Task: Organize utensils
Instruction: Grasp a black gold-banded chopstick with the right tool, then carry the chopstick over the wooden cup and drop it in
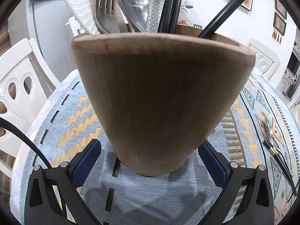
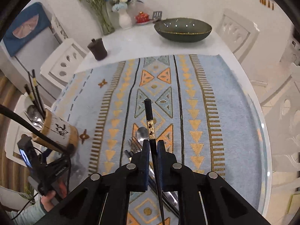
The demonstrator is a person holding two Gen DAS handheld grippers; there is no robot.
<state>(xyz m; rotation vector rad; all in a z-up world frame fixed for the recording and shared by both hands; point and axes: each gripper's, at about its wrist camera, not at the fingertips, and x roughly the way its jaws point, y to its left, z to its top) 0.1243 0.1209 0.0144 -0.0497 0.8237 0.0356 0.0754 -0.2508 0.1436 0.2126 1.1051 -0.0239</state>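
Note:
A bamboo utensil holder (image 1: 159, 101) fills the left wrist view, standing on the patterned cloth between the blue pads of my left gripper (image 1: 150, 142). The right pad meets its wall, while a sliver of cloth shows beside the left pad. In it stand a fork (image 1: 102, 5), a spoon (image 1: 135, 1), a white paddle (image 1: 80, 3) and black chopsticks (image 1: 170, 5). My right gripper (image 2: 153, 144) is shut on a black chopstick (image 2: 150, 123) with a gold band, held above the cloth. Below it lie a spoon (image 2: 141, 134) and a fork (image 2: 132, 144). The holder (image 2: 58, 131) stands at far left.
A green bowl (image 2: 182, 30), a dark cup (image 2: 97, 48) and vases (image 2: 124, 18) stand on the white table beyond the cloth. White chairs (image 2: 63, 65) ring the table. A person's hand (image 2: 47, 198) holds the left gripper. Loose cutlery (image 1: 270, 131) lies right of the holder.

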